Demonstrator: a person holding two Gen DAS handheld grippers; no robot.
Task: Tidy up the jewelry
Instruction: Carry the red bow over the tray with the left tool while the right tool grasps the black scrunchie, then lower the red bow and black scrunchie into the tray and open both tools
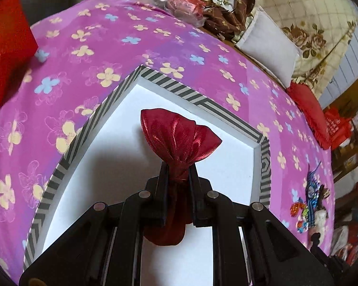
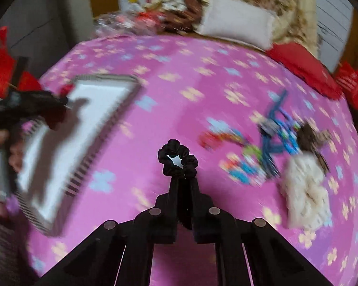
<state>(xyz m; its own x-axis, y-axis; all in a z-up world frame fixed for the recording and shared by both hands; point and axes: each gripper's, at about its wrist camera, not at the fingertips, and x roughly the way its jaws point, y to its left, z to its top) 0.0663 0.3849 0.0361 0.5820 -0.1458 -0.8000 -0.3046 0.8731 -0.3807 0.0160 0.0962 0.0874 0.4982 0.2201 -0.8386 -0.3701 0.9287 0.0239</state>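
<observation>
Left tool [image 1: 177, 166] clamps a shiny red satin pouch [image 1: 179, 133] above the striped-rimmed box [image 1: 169, 81]; right tool [image 2: 184, 178] pinches a ruffled black scrunchie [image 2: 177, 158].

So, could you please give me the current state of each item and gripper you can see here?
left gripper: shut on the red scrunchie.
red scrunchie: held above the box.
striped box: open, white inside, nothing seen lying in it.
right gripper: shut on the black scrunchie.
black scrunchie: held above the pink cloth.
cream scrunchie: lying on the cloth.
</observation>
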